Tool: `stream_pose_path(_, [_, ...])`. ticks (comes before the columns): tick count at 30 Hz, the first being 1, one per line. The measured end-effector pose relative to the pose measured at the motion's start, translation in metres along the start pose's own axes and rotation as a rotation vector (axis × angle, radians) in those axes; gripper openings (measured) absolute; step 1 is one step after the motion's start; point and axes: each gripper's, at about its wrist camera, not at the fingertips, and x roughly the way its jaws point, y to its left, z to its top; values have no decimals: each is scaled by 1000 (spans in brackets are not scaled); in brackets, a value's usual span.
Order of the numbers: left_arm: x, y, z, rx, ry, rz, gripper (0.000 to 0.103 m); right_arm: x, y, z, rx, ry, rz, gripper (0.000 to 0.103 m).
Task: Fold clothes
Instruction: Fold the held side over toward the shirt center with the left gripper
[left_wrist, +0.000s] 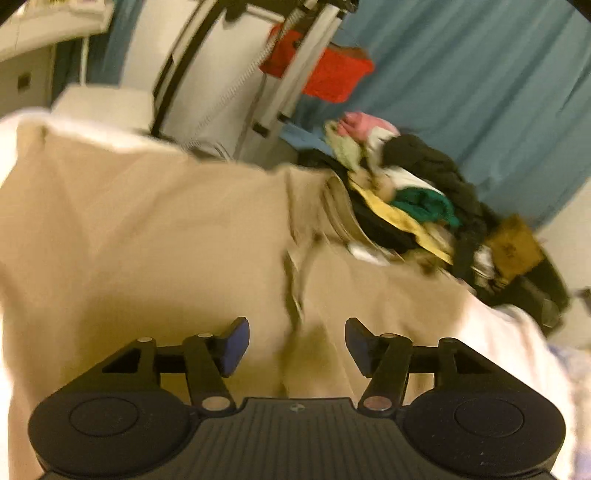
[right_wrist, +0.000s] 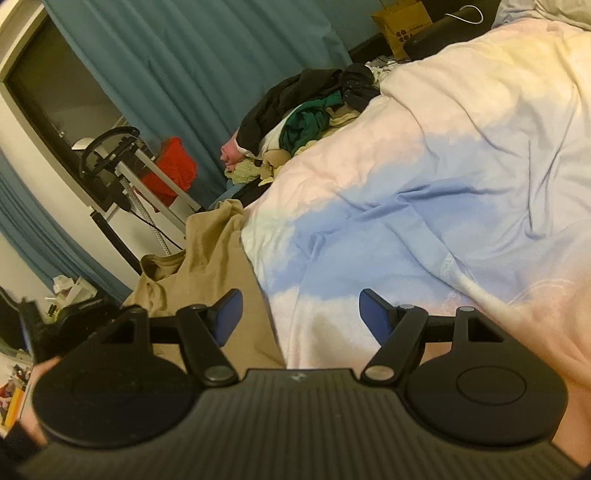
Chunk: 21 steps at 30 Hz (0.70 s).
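Your left tool is released above the tan garment spread on the bed. Your right tool is released over its edge. The clothes pile lies beyond, apparently unsorted.

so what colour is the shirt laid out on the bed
Tan, a plain beige shirt with no pattern. It shows best in the left wrist view.

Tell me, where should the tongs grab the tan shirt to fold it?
Probably at the tan shirt's edge lying on the bedspread, near the neck opening. Come from the bed side with the open right tongs: that edge lies flat, thin and bare, so one finger could slide under.
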Motion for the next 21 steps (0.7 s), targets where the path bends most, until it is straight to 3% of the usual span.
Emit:
stream_pose_path(5, [-25, 6, -38, -58, 95, -89, 59, -8, 7, -4, -24, 6, 14, 73])
stream_pose_path(11, [-2, -5, -40, -109, 49, -46, 51, -11, 12, -7, -50, 17, 18, 73])
stream_pose_path(13, [1, -10, -35, -97, 44, -36, 26, -9, 11, -5, -40, 22, 25, 73])
stream_pose_path(14, [-2, -11, -34, -93, 40, -35, 4, -9, 10, -5, -36, 23, 29, 73])
stream_pose_path(15, [-6, -11, -33, -90, 36, -34, 5, -8, 10, -4, -34, 23, 32, 73])
stream_pose_path(19, [-30, -23, -23, 30, -111, 65, 3, -7, 6, -4, -19, 27, 35, 73])
stream_pose_path(21, [-31, -26, -22, 78, -126, 112, 4, -6, 4, -4, -12, 30, 36, 73])
